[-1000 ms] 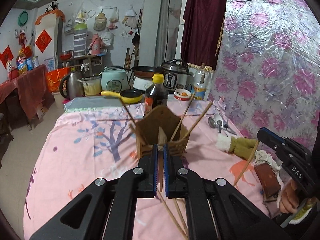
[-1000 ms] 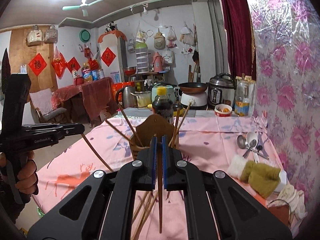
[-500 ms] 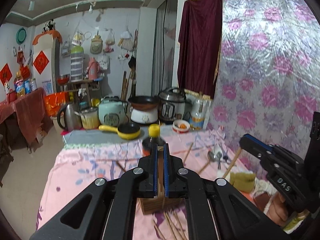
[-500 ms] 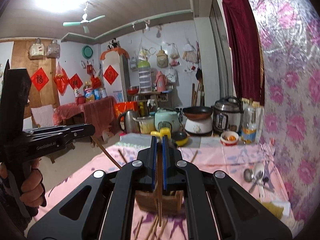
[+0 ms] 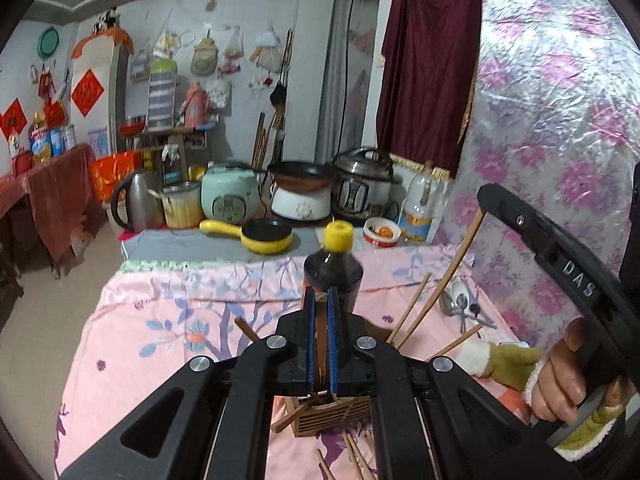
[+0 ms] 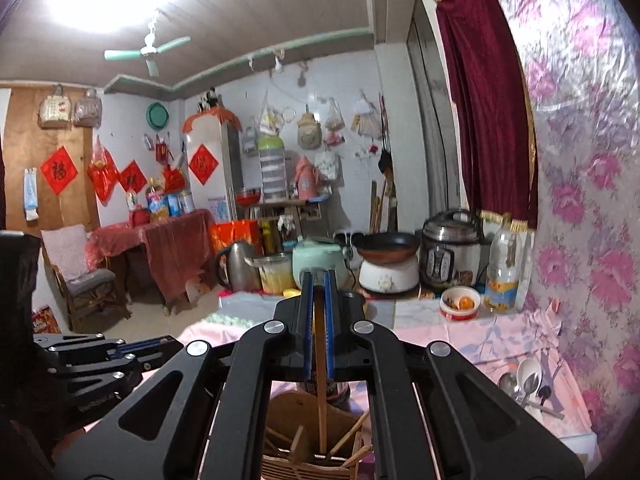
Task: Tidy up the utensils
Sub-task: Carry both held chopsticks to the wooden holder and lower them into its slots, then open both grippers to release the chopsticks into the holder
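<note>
My left gripper (image 5: 319, 308) is shut on a wooden chopstick (image 5: 320, 344) and holds it upright above the wooden utensil holder (image 5: 332, 416) on the pink tablecloth. My right gripper (image 6: 318, 292) is shut on another chopstick (image 6: 321, 392) whose lower end reaches down into the holder (image 6: 308, 456). Several chopsticks stand in the holder and more lie loose in front of it (image 5: 356, 456). The right gripper also shows at the right of the left wrist view, holding its chopstick (image 5: 460, 256).
A dark bottle with a yellow cap (image 5: 334, 268) stands just behind the holder. Metal spoons (image 5: 460, 308) and a green-white cloth (image 5: 500, 360) lie at the right. Pots, a kettle, cookers and a yellow pan (image 5: 260, 236) crowd the far end of the table.
Both grippers have risen and come over the holder, each still holding its chopstick. The right chopstick's tip now sits inside the holder.
</note>
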`<state>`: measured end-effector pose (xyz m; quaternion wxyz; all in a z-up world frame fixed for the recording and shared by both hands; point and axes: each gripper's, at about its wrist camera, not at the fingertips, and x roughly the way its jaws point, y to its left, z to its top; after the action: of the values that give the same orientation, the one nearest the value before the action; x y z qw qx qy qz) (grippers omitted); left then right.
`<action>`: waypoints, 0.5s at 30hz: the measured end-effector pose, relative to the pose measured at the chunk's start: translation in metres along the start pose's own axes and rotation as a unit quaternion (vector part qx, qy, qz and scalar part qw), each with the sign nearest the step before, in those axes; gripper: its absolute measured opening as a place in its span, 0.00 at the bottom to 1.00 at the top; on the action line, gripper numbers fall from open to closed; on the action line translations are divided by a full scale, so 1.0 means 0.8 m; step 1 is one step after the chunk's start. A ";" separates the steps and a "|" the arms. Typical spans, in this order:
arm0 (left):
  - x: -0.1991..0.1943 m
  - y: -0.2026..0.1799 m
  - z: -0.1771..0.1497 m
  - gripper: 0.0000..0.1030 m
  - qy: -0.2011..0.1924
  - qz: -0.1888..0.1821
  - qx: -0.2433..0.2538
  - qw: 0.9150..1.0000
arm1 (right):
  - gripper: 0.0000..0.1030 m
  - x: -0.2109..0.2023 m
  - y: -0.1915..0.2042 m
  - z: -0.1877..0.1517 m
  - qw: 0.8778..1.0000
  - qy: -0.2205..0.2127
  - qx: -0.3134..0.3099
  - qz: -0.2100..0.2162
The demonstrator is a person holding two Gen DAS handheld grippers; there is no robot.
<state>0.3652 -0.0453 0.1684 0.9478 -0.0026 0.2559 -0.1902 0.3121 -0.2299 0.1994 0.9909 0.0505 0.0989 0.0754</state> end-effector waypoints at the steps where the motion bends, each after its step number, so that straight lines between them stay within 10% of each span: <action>1: 0.004 0.003 -0.003 0.06 0.004 -0.002 -0.002 1.000 | 0.05 0.005 -0.001 -0.005 1.000 0.007 0.000 0.001; 3: 0.010 0.006 -0.007 0.07 0.011 -0.010 -0.004 1.000 | 0.07 0.015 -0.003 -0.017 1.000 0.029 -0.002 0.008; 6: 0.006 0.006 -0.011 0.74 0.003 0.009 -0.007 1.000 | 0.12 0.016 -0.007 -0.024 0.999 0.045 0.003 0.001; 15: -0.054 -0.008 -0.029 0.92 -0.048 0.051 -0.008 0.997 | 0.22 -0.051 -0.012 -0.038 0.999 0.037 0.023 -0.008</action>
<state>0.3173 -0.0333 0.1695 0.9675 -0.0064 0.2111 -0.1391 0.2678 -0.2436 0.1767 0.9858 0.0697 0.1371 0.0670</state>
